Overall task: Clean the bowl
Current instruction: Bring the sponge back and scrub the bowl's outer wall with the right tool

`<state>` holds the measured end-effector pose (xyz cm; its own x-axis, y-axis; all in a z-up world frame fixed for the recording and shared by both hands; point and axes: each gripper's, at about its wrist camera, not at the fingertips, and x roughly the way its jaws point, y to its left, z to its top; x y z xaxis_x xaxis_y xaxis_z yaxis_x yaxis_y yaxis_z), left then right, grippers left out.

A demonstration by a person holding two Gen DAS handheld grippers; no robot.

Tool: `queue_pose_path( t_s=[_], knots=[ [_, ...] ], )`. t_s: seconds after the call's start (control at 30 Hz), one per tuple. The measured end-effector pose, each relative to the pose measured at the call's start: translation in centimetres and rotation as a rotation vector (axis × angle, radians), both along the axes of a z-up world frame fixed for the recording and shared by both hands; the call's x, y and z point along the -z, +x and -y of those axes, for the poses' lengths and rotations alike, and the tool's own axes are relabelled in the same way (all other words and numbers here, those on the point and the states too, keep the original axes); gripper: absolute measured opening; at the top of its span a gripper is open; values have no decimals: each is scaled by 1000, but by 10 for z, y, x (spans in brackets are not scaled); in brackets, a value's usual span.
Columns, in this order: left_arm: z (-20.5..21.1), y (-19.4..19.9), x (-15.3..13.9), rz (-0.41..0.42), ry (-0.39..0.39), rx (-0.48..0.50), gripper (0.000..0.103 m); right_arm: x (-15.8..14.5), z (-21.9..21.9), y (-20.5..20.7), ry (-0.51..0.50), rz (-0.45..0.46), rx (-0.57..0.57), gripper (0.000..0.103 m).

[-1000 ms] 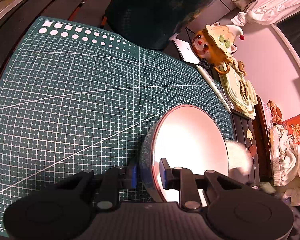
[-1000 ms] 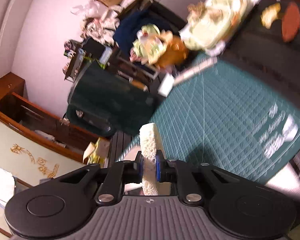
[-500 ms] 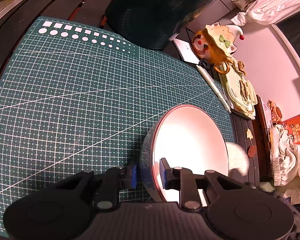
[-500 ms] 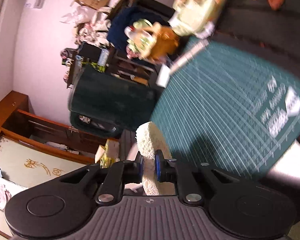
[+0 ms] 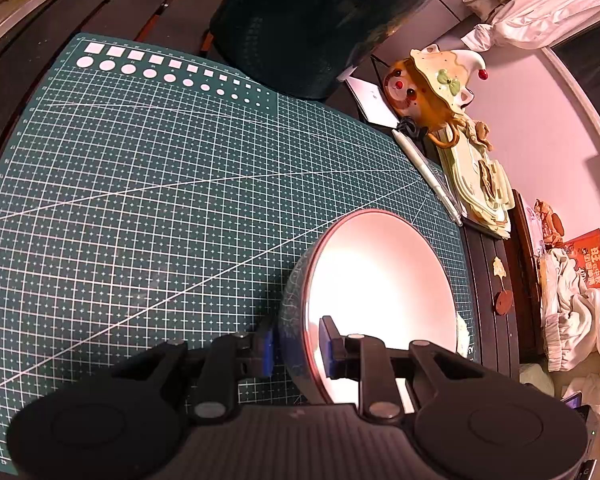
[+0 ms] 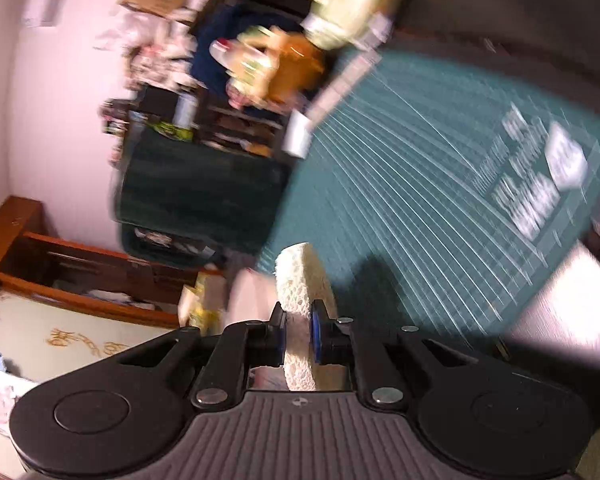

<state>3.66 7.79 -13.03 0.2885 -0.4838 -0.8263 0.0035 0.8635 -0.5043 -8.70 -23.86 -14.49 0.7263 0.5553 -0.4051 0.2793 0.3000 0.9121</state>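
We see the left tool [image 5: 298,344] clamped on the near rim of the bowl [image 5: 380,280], tilted on the green cutting mat [image 5: 140,184]; our right tool [image 6: 298,334] pinches a white sponge [image 6: 300,276] upright, the view blurred.

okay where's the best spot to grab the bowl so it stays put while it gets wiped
Probably the near rim of the bowl, one finger inside and one outside its thin wall, as the left claw grips it now. That leaves the open interior clear for the sponge.

Both wrist views look steeply and closely onto the shared green cutting mat [image 5: 148,184], from opposite sides.
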Motion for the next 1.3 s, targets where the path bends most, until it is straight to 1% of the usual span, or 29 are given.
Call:
queue_pose_path(
  t_s=[0.03,0.13,0.23,0.37,0.43,0.47,0.53,0.6,0.63,0.73,0.8,0.9,0.97,1.1,1.13,1.23,1.3],
  knots=[
    [0,0,0,-1,-1,-1,22,-1,1,1,3,1,-1,12],
    [1,-2,0,-2,1,0,22,-19,9,1,-11,62,19,12],
    [2,-2,0,-2,1,0,22,-28,13,1,-6,99,32,12],
    [1,0,2,-1,0,2,22,-8,6,2,2,38,17,12],
    [2,0,1,-2,2,3,22,-3,5,2,11,16,13,12],
    [3,0,1,-3,3,4,22,-5,7,2,12,21,16,12],
    [4,0,1,-4,4,4,22,-12,11,2,12,46,27,12],
    [4,0,0,-5,6,5,22,-26,20,1,13,110,51,12],
    [3,0,0,-6,6,4,22,-29,21,2,15,123,55,12],
    [3,0,-1,-6,6,3,22,-22,15,5,6,96,36,12],
    [4,1,-2,-5,6,1,22,-6,8,4,25,53,20,12],
    [3,2,-3,-4,7,2,22,5,7,3,47,-4,15,12],
    [4,4,-2,-7,5,1,22,-2,12,1,54,24,32,12],
    [4,6,-1,-11,1,-1,22,-25,19,3,41,110,42,12],
    [4,7,-2,-11,1,-1,22,-26,18,4,39,114,40,12],
    [5,7,-2,-9,3,-1,22,-13,12,4,49,88,33,12],
    [7,8,-1,-6,5,0,22,-1,9,4,63,38,27,12]
  ],
)
